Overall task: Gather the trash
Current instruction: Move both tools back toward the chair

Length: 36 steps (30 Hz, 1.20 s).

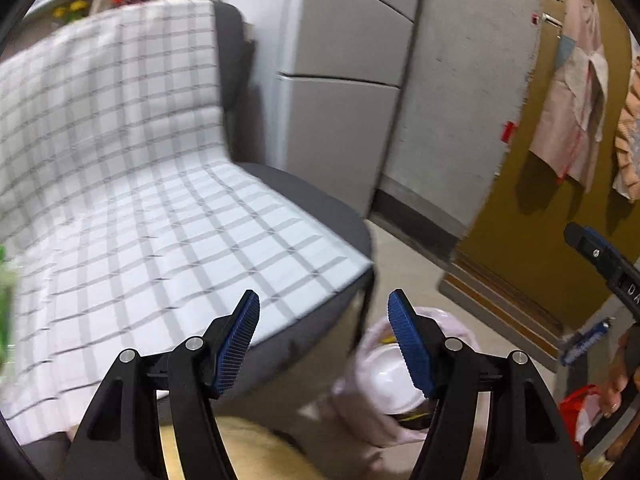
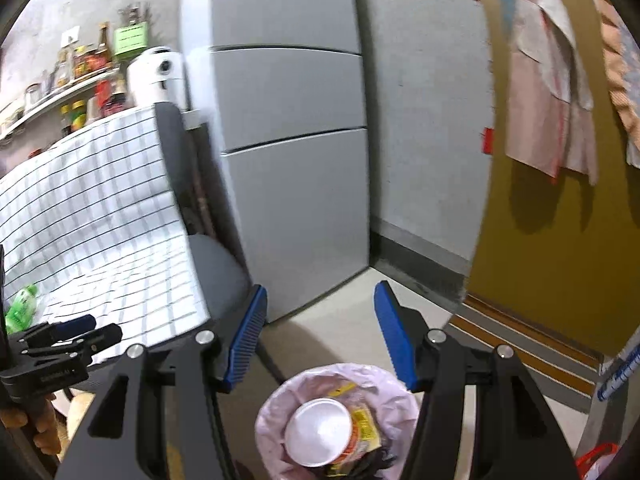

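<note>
Nearest to the cameras, the left gripper (image 1: pixel 324 340) has its jaws wide apart with nothing between them, and the right gripper (image 2: pixel 320 344) also has its jaws wide and empty. Just under them, on the floor beside the chair's front corner, stands the trash bin (image 2: pixel 276 408) with a thin pink bag as liner. Inside it lie a white foam bowl (image 2: pixel 318 432) upside down, a yellow wrapper (image 2: pixel 364 426) and some dark things that cannot be named.

The trash that is left to collect seems to be the green plastic bottle (image 2: pixel 22 306). It lies on its side on the checked cloth (image 1: pixel 160 220) that covers the chair, near the left edge of the seat, close to the left gripper in the right wrist view. It looks bright green, with a label, partly blurred.

Such a bottle is probably light, thin and smooth. It may slip or get a dent, so the middle of the body, across its width, is likely the best place to hold it.

Farther back stand the grey refrigerator (image 2: pixel 288 140) and the yellow door (image 2: pixel 540 260).
</note>
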Available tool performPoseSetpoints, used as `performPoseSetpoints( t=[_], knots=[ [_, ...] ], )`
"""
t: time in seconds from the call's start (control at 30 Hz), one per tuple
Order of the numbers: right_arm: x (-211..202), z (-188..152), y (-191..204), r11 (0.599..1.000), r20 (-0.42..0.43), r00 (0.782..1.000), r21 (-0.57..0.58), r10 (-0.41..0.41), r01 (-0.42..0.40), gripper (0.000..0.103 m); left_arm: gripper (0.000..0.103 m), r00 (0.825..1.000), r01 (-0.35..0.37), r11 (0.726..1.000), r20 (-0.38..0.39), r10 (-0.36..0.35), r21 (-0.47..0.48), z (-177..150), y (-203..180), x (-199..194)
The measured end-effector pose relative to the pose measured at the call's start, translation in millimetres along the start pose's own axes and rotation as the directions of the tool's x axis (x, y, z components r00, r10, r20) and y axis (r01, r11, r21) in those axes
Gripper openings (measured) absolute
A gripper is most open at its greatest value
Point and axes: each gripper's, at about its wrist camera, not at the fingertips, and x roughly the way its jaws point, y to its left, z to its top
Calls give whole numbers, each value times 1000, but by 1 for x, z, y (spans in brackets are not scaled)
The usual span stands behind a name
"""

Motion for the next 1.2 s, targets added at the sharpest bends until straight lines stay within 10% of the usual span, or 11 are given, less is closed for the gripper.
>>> performPoseSetpoints(
  t=[0.4,0.6,0.83,1.0,1.2],
  knots=[
    [15,9,130,945,-69,955,-142,288,-295,55,68,966,-240,961,61,250,-140,-31,106,-82],
    [24,2,209,868,-133,895,-221,425,-445,55,70,913,-382,893,57,405,-239,-48,169,-115],
    [43,-10,297,764,-238,808,-266,539,-588,54,82,811,-538,760,23,585,-365,-66,241,-157],
    [54,-28,353,681,-317,738,-288,596,-674,27,82,747,-618,677,-30,664,-400,-74,278,-170],
    [76,-54,409,623,-434,658,-244,615,-743,25,82,747,-616,645,-74,661,-452,-90,300,-167]
  ],
)
